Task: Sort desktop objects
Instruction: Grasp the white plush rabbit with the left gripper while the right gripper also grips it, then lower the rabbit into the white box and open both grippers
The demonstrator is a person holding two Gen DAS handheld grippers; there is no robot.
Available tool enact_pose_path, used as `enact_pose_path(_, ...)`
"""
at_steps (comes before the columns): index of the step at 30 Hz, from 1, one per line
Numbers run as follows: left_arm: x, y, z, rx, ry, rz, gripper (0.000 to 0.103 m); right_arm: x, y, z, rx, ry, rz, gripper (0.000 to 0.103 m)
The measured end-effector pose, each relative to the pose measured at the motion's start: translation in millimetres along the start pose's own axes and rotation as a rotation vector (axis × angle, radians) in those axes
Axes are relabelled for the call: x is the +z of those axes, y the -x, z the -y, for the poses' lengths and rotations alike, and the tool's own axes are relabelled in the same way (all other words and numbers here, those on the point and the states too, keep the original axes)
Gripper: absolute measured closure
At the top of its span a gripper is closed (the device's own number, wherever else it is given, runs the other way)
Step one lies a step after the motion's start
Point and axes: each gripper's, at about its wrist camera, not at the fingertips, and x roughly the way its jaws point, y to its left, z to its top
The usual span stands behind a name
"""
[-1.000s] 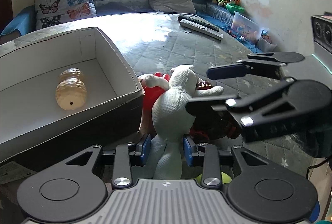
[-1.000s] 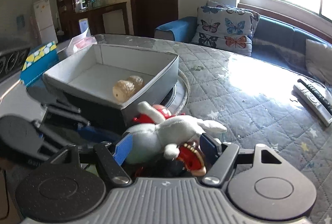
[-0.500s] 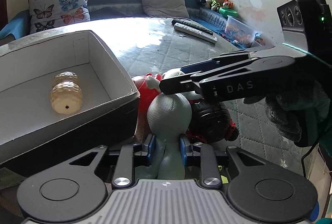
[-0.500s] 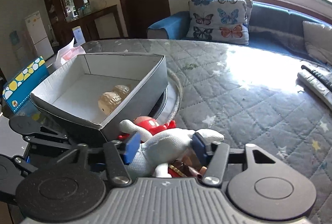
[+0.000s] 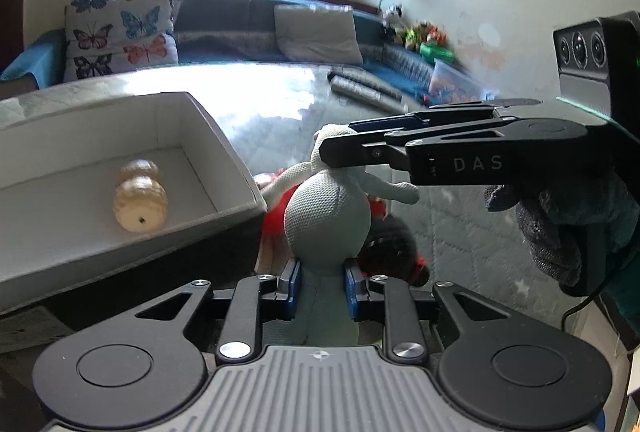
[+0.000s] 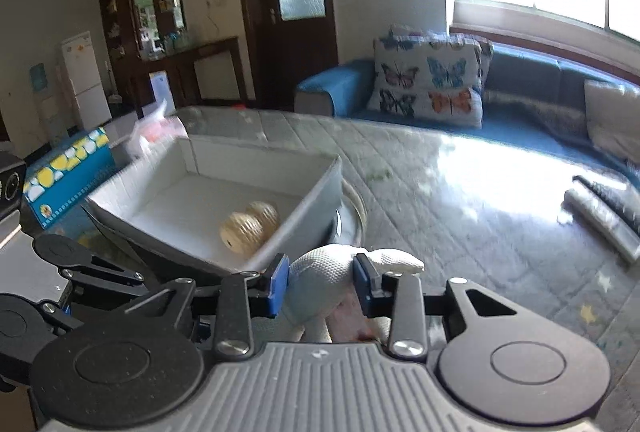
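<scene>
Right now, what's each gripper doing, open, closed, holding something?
Left gripper: closed on the white stuffed toy, low on its body.
Right gripper: closed on the same toy, near its head.

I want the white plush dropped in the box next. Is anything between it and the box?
Only the box's near wall, which the plush must clear. Both tongs, left and right, are shut on the plush. The box is open-topped and holds one beige toy, with bare floor around it.
</scene>
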Motion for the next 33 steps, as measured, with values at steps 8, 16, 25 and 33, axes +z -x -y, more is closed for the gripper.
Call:
enact_pose_path(8,15,53,-24,0.084,0.055,0.113,0.079,43,-5,-32,0.059,0.030,0.093,0.069)
enact_pose_path(16,35,79,-82,0.202,0.154,0.149,0.079,90,-67,-60,0.129,-0.026,0.093,0.069)
enact_pose_path(25,44,67,-148,0.270,0.283,0.075,0.079,99,-148,-70,0.129,-0.131,-0.012,0.069)
enact_pose_path(33,38,50,-175,0.332,0.350,-0.013,0.078,86,-198,-65,0.142,-0.221,-0.140,0.067)
